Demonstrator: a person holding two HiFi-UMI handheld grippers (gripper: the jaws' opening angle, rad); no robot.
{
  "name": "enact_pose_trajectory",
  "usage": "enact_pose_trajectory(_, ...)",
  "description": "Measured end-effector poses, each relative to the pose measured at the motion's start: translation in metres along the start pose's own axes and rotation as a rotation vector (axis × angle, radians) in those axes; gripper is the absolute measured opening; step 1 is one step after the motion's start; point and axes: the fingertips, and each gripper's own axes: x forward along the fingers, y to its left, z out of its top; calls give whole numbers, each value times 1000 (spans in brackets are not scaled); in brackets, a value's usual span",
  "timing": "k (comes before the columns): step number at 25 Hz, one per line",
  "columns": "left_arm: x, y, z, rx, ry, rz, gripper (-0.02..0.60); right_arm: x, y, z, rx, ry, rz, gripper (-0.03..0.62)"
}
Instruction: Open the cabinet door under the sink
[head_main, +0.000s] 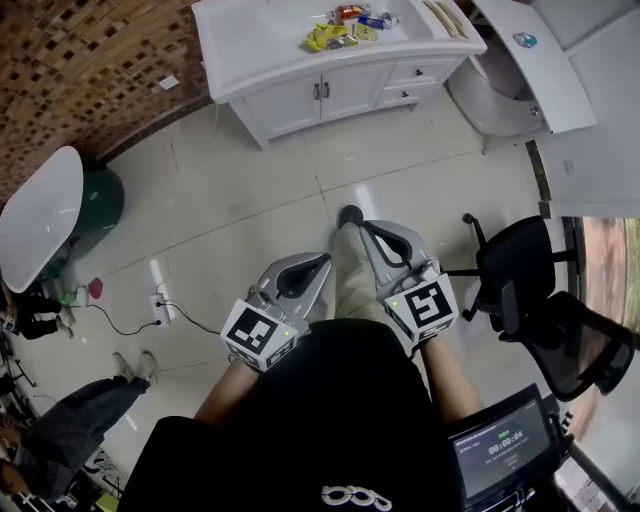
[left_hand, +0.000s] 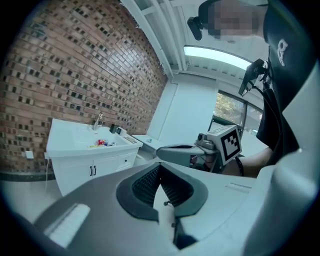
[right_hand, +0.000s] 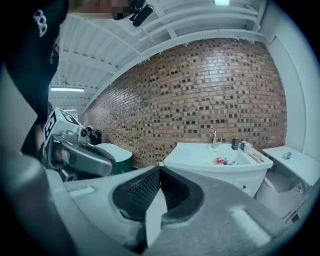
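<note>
My left hand-held gripper and right hand-held gripper are both clenched on nothing, side by side. The cabinet door under the sink stands closed at the floor's far edge, well apart from them.

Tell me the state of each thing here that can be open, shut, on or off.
cabinet doors: both closed
drawers: closed
left tool: shut, nothing in it
right tool: shut, nothing in it
screen: lit
</note>
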Motion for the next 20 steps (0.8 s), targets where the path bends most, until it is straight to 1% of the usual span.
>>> enact_pose_trajectory(3, 34, 42, 19, -1, -4, 80, 17, 53, -60, -15, -15, 0, 1, -8)
enact_pose_trajectory(5, 57, 69, 35, -16, -20, 144, 17, 86, -95, -19, -22, -4, 22, -8)
enact_pose_trajectory(8, 91, 103, 63, -31, -47, 210, 17, 126, -139, -12, -35, -17, 64, -8)
enact_pose_trajectory(10, 109, 124, 72, -28, -54, 240, 17, 148, -159, -8, -44, -20, 83, -8)
enact_pose_trajectory(12, 123, 141, 78, -36, -57, 259, 17, 167, -173, -9, -41, -17, 91, -8)
enact_pose_trajectory(15, 136, 160, 77, -43, -58, 268, 17, 192, -186, -19, -24, 2, 83, -8)
enact_pose_trajectory(20, 145, 199, 62, -37, -43, 251, 17, 235, -199, -49, 5, 52, 31, -8)
